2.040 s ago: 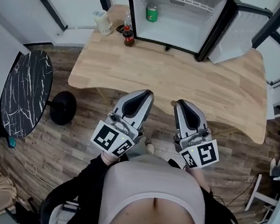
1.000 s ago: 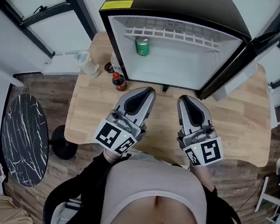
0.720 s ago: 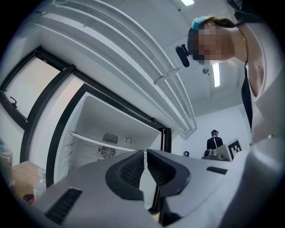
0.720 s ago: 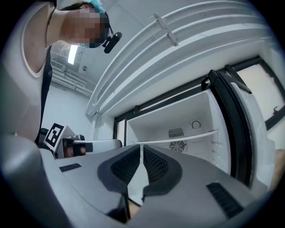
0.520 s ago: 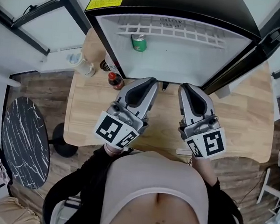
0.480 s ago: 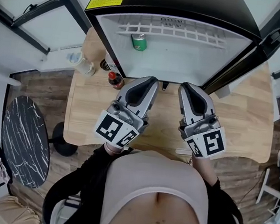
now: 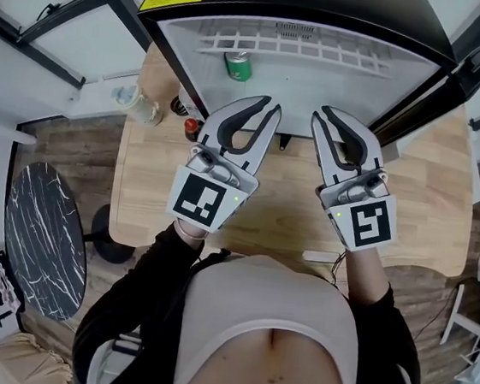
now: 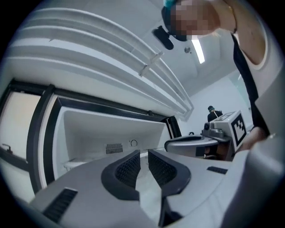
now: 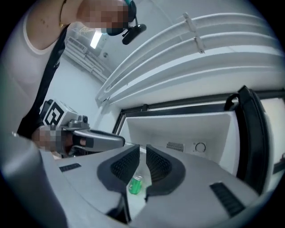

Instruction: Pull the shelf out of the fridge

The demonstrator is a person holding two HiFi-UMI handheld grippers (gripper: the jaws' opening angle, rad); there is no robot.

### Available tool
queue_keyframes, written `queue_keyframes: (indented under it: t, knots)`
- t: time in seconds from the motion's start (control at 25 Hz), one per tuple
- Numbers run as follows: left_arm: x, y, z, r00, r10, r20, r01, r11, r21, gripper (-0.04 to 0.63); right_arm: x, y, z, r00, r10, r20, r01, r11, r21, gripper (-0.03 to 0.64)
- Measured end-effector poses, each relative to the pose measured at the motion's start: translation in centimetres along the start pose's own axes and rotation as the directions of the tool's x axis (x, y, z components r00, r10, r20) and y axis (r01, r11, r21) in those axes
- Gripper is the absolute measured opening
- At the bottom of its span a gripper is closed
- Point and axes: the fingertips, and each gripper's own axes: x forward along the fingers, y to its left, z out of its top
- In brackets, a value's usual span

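Observation:
The small fridge (image 7: pixel 305 1) stands open on the wooden table (image 7: pixel 281 213). Its white wire shelf (image 7: pixel 295 45) sits high at the back of the compartment, and a green can (image 7: pixel 237 64) stands on the fridge floor at the left. My left gripper (image 7: pixel 273 109) and right gripper (image 7: pixel 318 116) are side by side just before the fridge's front edge, both shut and holding nothing. In the left gripper view the left gripper (image 8: pixel 143 153) points into the white interior. Past the tips of the right gripper (image 9: pixel 142 149) in its own view, the green can (image 9: pixel 135 185) shows.
The fridge door (image 7: pixel 446 81) hangs open at the right. A red-capped bottle (image 7: pixel 191 125) and a pale jar (image 7: pixel 138 105) stand on the table left of the fridge. A black marble round table (image 7: pixel 40 242) is on the floor at the left.
Both grippers have moved forward up to the fridge's front edge and rolled, so their marker cubes face up. The fridge fills more of the head view.

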Motion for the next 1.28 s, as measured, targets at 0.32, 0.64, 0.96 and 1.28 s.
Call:
queue_keyframes:
  t: [0.32, 0.64, 0.96, 1.28]
  knots:
    - [2.9, 2.2, -0.9, 0.992, 0.023, -0.127, 0.015, 0.956, 0.292, 0.205, 2.3, -1.3, -2.4, 0.986, 0.006, -0.167, -0.052, 0.961, -0.272, 0.25]
    - [5.5, 3.1, -2.4, 0.968, 0.056, -0.246, 0.081, 0.854, 0.513, 0.246, 4.8, -3.8, -4.0, 0.962, -0.064, -0.265, -0.073, 0.878, -0.474, 0.285]
    - [7.5, 4.7, -3.2, 0.952, 0.092, -0.291, 0.096, 0.815, 0.572, 0.253, 7.1, -4.6, -5.0, 0.949, -0.078, -0.306, -0.103, 0.839, -0.534, 0.291]
    - [9.0, 5.8, -3.3, 0.948, 0.1, -0.302, 0.115, 0.778, 0.617, 0.253, 8.7, -5.9, -5.8, 0.935, -0.09, -0.344, -0.15, 0.778, -0.611, 0.291]
